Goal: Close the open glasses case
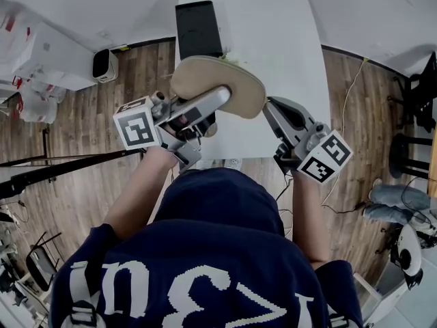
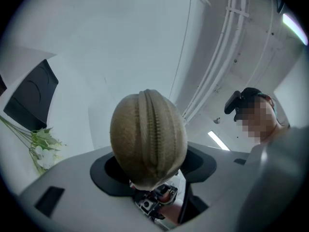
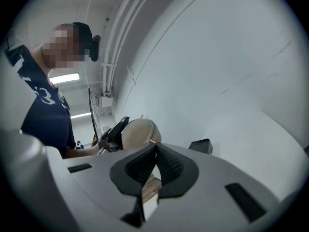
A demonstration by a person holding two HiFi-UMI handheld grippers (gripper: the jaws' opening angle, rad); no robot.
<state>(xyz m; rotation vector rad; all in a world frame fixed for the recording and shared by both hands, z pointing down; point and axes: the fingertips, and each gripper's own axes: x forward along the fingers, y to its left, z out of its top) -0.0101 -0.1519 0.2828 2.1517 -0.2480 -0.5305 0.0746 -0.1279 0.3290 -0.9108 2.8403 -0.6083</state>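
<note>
A beige fabric glasses case (image 1: 218, 84) with a zipper round its edge is held in the air over the near edge of the white table (image 1: 273, 33). My left gripper (image 1: 217, 102) is shut on it from the left. In the left gripper view the case (image 2: 148, 134) stands end-on between the jaws, and its zipper runs up the middle. My right gripper (image 1: 269, 105) meets the case's right end. In the right gripper view its jaws (image 3: 154, 146) are pressed together, with a small metal zipper pull (image 3: 151, 141) pinched at their tip against the case (image 3: 137, 129).
A black rectangular box (image 1: 198, 29) lies on the table behind the case, also in the left gripper view as the box (image 2: 31, 93). A sprig of white flowers (image 2: 41, 146) lies beside it. Wooden floor with cables (image 1: 351, 80) surrounds the table, and white boxes (image 1: 41, 53) stand at the left.
</note>
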